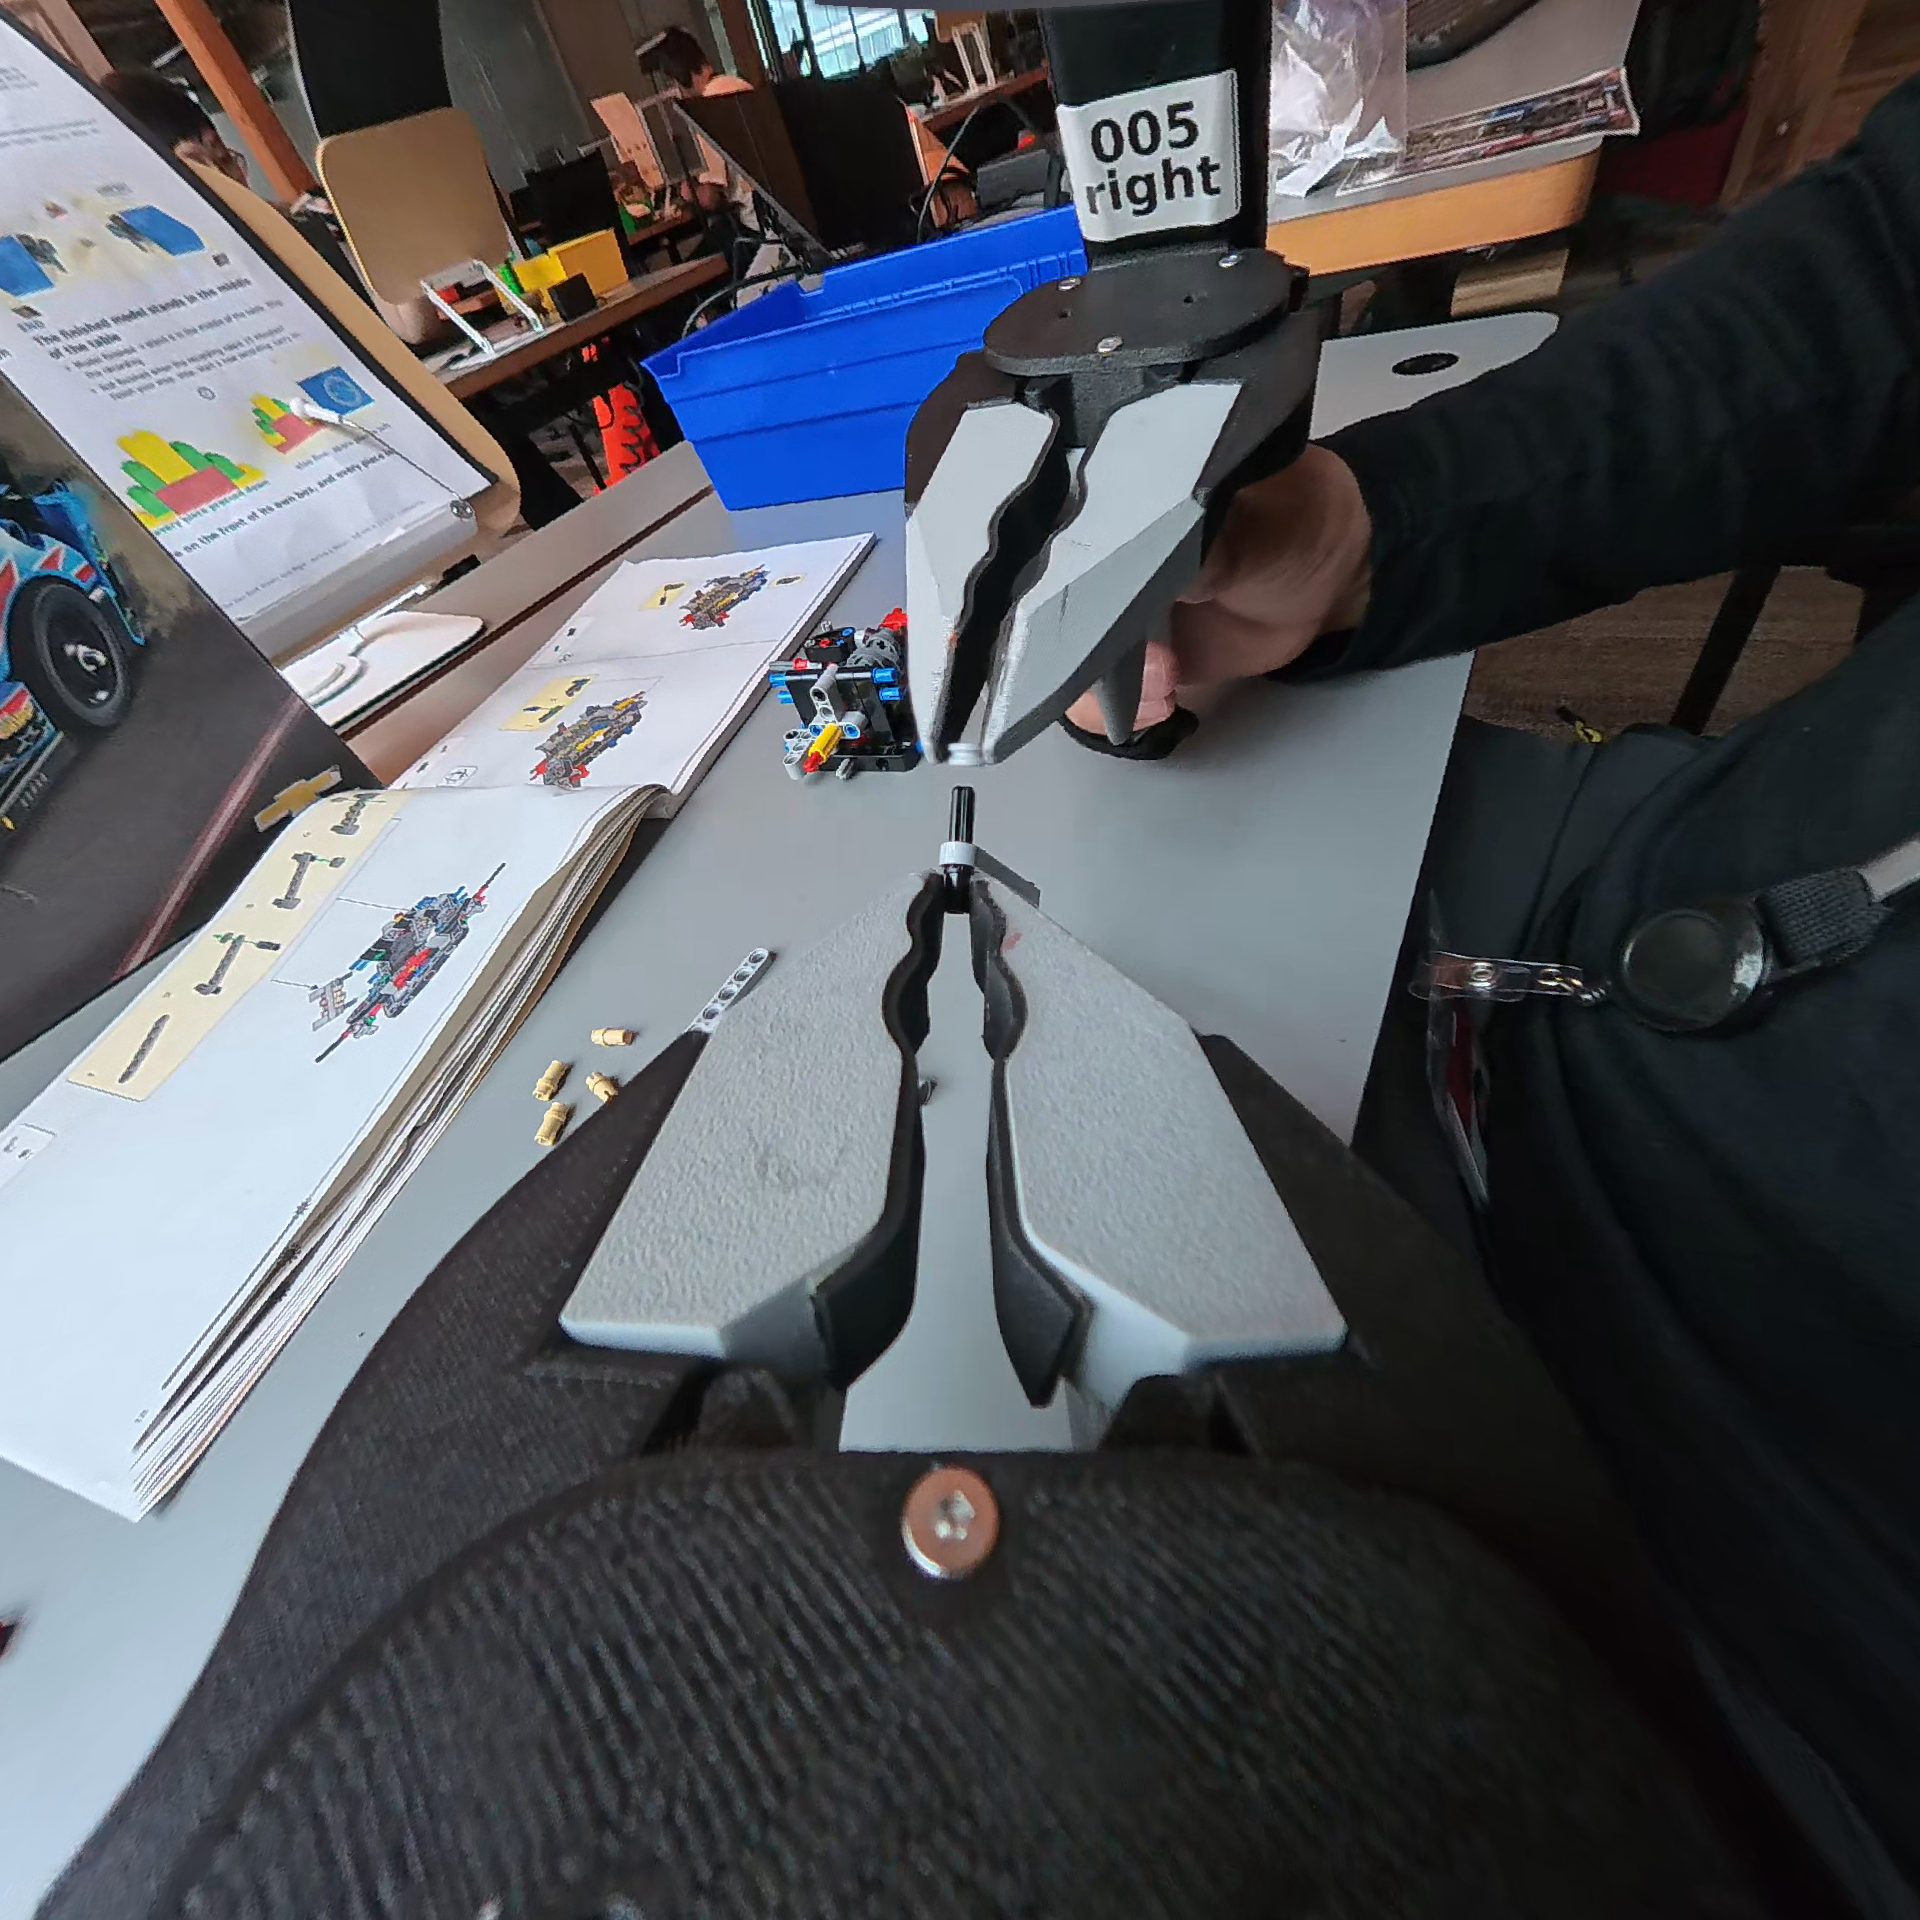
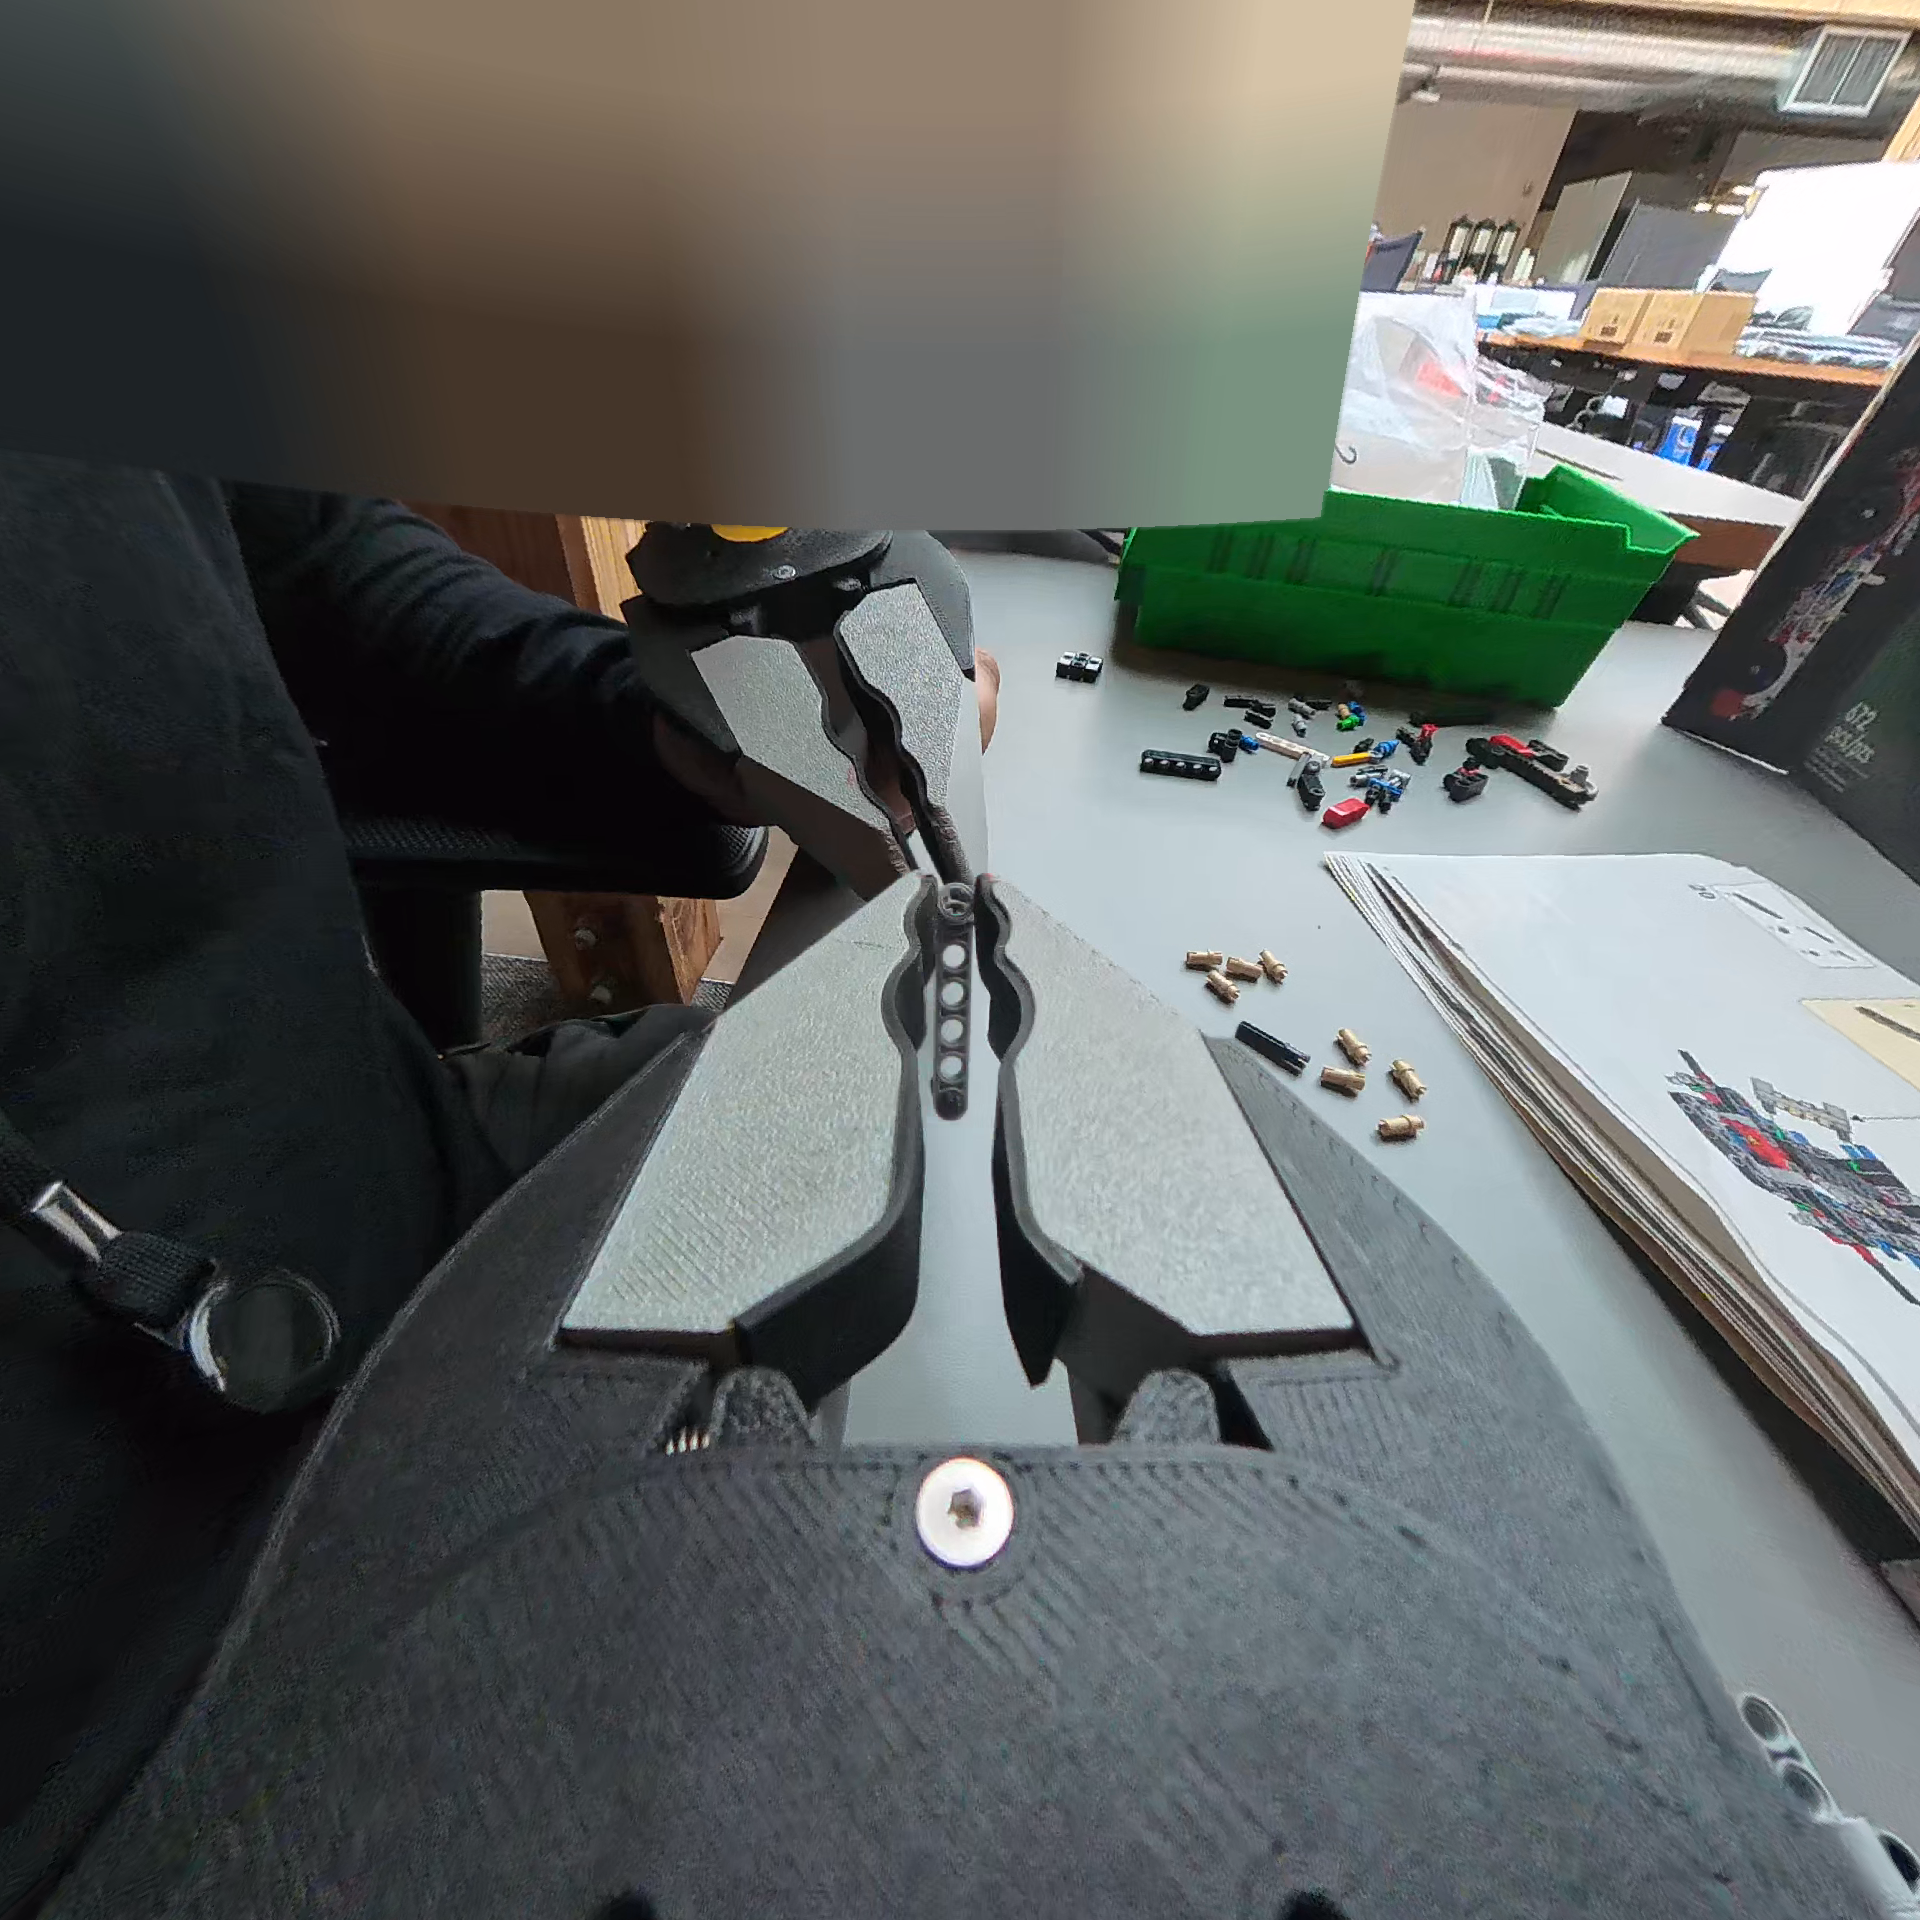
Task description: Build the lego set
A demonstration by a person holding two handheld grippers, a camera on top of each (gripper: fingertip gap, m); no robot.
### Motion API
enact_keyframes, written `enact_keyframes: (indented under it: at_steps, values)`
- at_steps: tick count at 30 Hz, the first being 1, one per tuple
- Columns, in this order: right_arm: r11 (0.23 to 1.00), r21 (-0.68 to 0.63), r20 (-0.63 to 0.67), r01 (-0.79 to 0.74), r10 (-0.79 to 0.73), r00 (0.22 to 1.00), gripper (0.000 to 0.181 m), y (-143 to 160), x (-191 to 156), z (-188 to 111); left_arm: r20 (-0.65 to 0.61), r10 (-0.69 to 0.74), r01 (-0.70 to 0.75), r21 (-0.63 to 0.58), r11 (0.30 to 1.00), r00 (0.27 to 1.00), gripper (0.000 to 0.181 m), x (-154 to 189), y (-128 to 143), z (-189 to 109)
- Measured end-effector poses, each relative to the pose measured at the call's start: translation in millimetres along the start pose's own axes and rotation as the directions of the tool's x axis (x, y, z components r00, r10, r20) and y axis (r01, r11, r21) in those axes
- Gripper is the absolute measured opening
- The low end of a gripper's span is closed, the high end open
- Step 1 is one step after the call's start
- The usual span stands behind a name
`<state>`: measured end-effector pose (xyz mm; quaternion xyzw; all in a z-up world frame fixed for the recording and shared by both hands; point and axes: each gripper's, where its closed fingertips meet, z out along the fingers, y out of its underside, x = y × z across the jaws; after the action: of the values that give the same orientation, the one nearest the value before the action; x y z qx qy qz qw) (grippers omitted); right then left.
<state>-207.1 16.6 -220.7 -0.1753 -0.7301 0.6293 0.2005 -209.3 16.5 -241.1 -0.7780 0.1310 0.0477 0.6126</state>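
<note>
Black axle [image 1: 957,844] with a white bushing [image 1: 956,854] on it sits clamped at the tip of your left tongs [image 1: 954,896], long axis pointing away from that camera, straight at your right tongs [image 1: 961,750]. Right tongs are clamped on a thin perforated beam [image 2: 951,1000], gripped by its top end, the rest hanging back between the fingers. In the left wrist view something white shows at the right tongs' tips; can't tell whether it's a bushing or the beam's end.

Key relation: axle tip and beam end face each other with a small gap, both off the counter [image 1: 1195,935]. The axle looks roughly lined up with the beam's end hole, so the next move is likely a straight push along the axle axis. Either hand is equally near.

Outward: tan pins [image 2: 1351,1070] and a grey beam [image 1: 732,989] near left, the partial model [image 1: 847,698] far behind the right tongs, open instruction booklet [image 1: 312,1039] left, loose parts [image 2: 1371,758] and green bin [image 2: 1382,603] beyond.
</note>
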Motion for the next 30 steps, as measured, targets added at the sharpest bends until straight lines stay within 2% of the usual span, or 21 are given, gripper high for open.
enact_keyframes:
  at_steps: [15, 24, 30]
  values:
    - [0.999, 0.026, 0.001, -0.019, 0.019, 1.0, 0.003, 0, 0, 1, 0.014, 0.013, -0.014, 0.028, 1.0, 1.0, 0.002, 0, -4, 0]
    - [0.984, 0.164, 0.044, -0.074, 0.068, 0.997, 0.003, -16, -1, -4, 0.036, 0.013, -0.016, 0.086, 0.996, 0.999, 0.002, -1, -20, -4]
    - [0.977, 0.19, 0.067, -0.095, 0.084, 0.994, 0.003, -17, 0, -6, 0.037, 0.0, -0.004, 0.099, 0.995, 0.999, 0.001, -1, -23, -3]
